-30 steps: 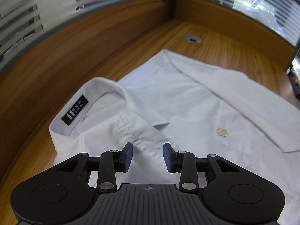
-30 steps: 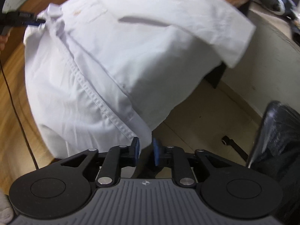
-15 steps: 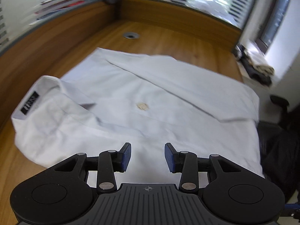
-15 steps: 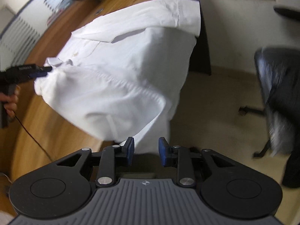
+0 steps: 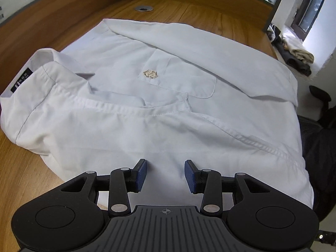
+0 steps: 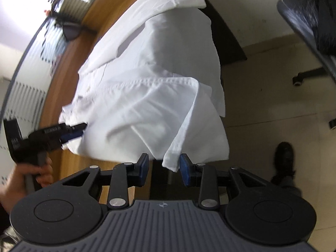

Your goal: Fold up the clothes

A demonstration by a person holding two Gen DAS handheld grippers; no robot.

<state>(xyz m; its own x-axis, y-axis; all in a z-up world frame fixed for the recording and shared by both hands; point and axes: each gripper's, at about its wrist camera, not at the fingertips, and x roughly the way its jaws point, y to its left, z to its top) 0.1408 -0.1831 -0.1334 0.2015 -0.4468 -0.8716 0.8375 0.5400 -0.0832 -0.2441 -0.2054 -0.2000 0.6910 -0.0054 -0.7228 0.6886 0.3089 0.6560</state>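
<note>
A white shirt point(image 5: 159, 109) lies spread on the wooden desk point(image 5: 27, 180); its collar with a black label point(image 5: 21, 79) is at the left and a gold emblem point(image 5: 150, 73) marks the pocket. My left gripper point(image 5: 166, 175) is open, low over the shirt's folded near side. In the right wrist view the shirt point(image 6: 147, 96) drapes over the desk edge toward the floor. My right gripper point(image 6: 163, 168) is open, with a hanging hem corner point(image 6: 171, 163) loose between its fingers. The left gripper point(image 6: 78, 130), held by a hand point(image 6: 31, 174), touches the shirt's left side.
A round cable grommet point(image 5: 143, 8) sits in the desk at the back. A pile of dark and tan clothes point(image 5: 294, 56) lies on a ledge at the right. A black office chair point(image 6: 310, 14) and a person's shoe point(image 6: 283, 157) are on the floor beside the desk.
My right gripper let go of the shirt's hem and opened; the hem now hangs over the desk edge. My open left gripper moved from the collar along the shirt's near side.
</note>
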